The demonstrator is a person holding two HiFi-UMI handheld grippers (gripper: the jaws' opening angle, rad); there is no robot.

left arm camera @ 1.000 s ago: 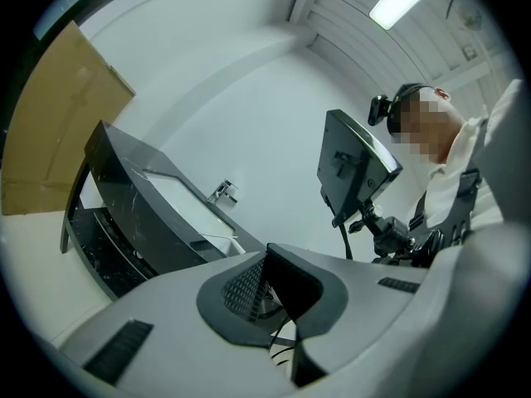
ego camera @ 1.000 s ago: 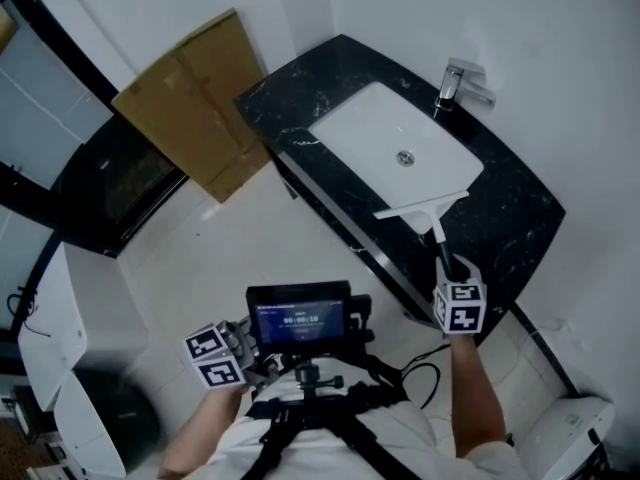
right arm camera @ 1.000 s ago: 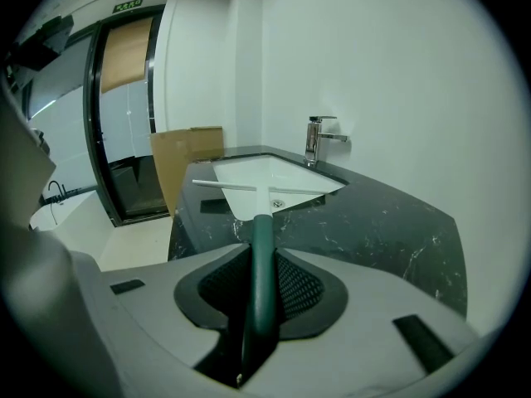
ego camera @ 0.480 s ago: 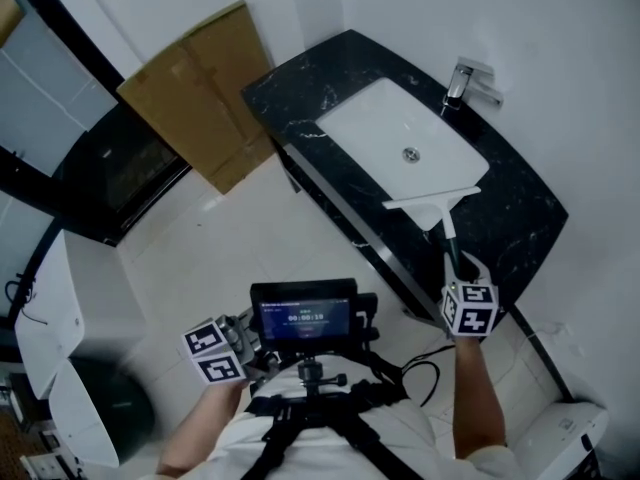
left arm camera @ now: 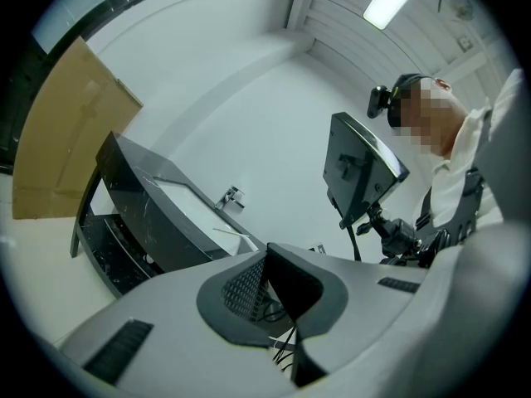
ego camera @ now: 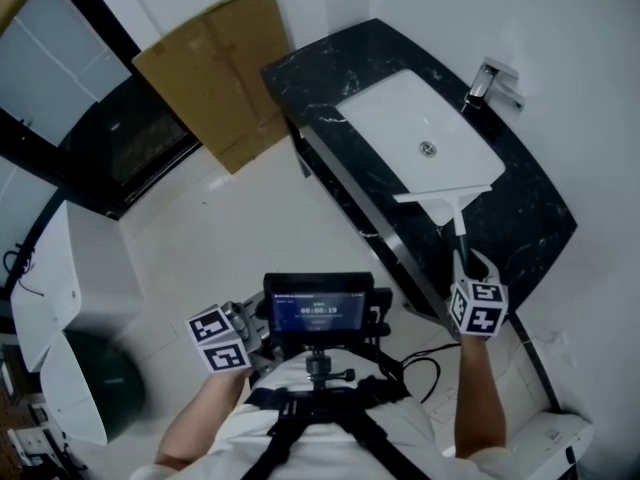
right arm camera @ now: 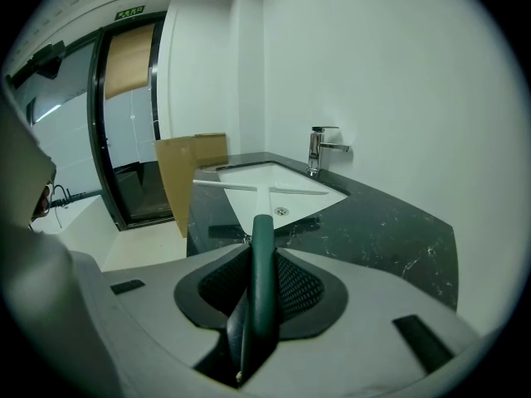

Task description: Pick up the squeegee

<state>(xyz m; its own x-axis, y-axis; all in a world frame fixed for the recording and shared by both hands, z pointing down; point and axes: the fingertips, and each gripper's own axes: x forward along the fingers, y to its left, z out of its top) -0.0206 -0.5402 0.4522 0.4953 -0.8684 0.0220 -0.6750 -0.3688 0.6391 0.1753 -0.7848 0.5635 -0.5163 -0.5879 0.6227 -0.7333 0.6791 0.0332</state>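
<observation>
The squeegee (ego camera: 445, 198) has a white blade and a dark green handle (right arm camera: 262, 255). My right gripper (ego camera: 466, 266) is shut on the handle, and the blade (right arm camera: 249, 187) hangs over the near rim of the white sink (ego camera: 400, 118). The handle runs straight out between the right jaws, with the blade crosswise ahead of them. My left gripper (ego camera: 250, 346) sits low by the chest rig, left of the monitor. In the left gripper view its jaws (left arm camera: 267, 255) meet at the tips with nothing between them.
The sink is set in a black marble counter (ego camera: 525, 213) with a chrome faucet (ego camera: 487, 83) at the wall. A folded cardboard sheet (ego camera: 225, 68) leans beside the counter's left end. A dark glass door (ego camera: 110, 153) is at the left. A monitor (ego camera: 320, 308) is mounted on the chest rig.
The head view has drifted, so the counter and sink sit further right in the picture. The squeegee keeps its place over the sink rim in the right gripper. The left gripper stays put.
</observation>
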